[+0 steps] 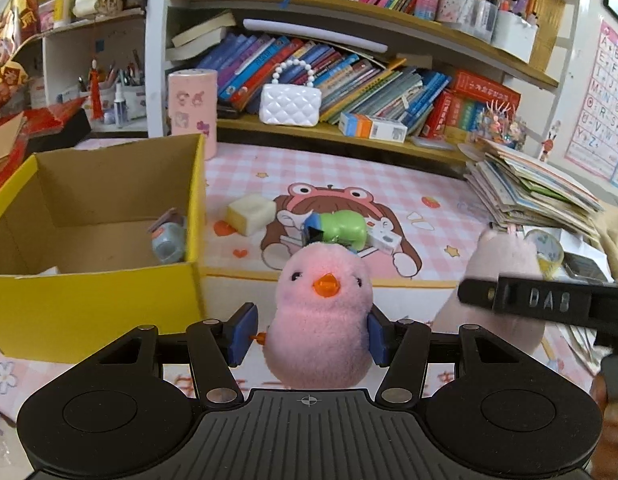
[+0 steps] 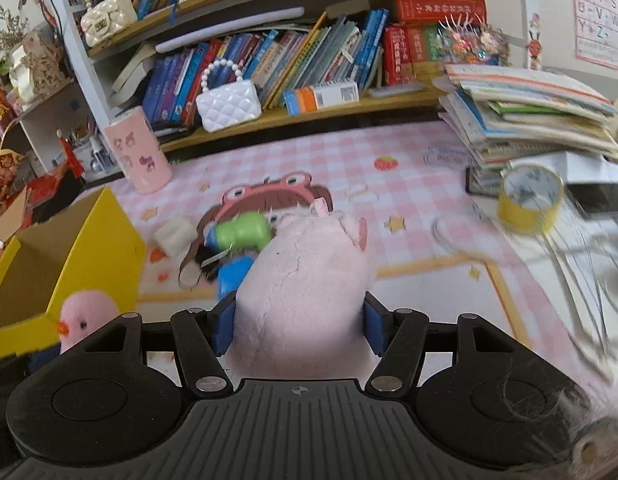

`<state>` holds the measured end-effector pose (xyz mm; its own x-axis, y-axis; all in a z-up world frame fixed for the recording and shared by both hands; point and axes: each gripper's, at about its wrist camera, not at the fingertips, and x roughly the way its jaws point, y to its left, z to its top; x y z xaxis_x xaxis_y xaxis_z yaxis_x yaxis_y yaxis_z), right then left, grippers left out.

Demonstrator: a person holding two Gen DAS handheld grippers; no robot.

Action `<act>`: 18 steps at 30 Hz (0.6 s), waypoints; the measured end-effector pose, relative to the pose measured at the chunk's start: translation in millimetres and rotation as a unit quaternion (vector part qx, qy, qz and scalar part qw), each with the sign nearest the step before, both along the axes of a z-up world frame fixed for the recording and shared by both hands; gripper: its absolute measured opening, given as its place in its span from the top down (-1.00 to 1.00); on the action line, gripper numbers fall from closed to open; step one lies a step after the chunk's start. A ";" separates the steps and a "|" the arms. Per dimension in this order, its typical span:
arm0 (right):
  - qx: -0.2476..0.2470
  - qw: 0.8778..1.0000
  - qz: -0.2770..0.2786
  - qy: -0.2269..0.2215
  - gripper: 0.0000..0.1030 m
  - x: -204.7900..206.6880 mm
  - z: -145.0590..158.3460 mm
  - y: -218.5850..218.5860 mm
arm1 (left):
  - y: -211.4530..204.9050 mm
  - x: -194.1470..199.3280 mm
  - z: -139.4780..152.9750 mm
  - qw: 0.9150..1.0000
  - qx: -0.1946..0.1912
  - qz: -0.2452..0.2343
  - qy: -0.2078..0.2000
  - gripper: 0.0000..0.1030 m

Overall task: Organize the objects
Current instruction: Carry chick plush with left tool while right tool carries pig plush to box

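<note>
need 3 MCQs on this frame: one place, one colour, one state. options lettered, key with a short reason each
1. Where is the yellow box relative to the pink chick toy in the left wrist view?
A. Left of it
B. Right of it
C. Under it

2. What colour is the chick's beak?
A. Blue
B. Orange
C. Green

3. What is the right gripper doing?
A. Hanging empty
B. Gripping a book
C. Gripping a pink plush toy

Key:
1. A, the box fills the left side and the chick sits centre.
2. B, the beak is bright orange against pink fur.
3. C, the blue pads press both sides of the plush in the right wrist view.
</note>
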<state>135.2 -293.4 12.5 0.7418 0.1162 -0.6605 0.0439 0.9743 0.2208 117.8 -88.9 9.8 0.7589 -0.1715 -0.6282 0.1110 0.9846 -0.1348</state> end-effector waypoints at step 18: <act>-0.013 0.998 0.067 0.007 -0.14 -66.6 -0.8 109.3 | 98.6 -62.5 2.7 0.999 0.002 0.040 0.008 -0.07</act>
<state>68.6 -184.0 11.6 0.7120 0.1967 -0.6740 -0.0848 0.9770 0.1955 55.2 9.6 12.5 0.7603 -0.1086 -0.6405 0.0298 0.9907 -0.1326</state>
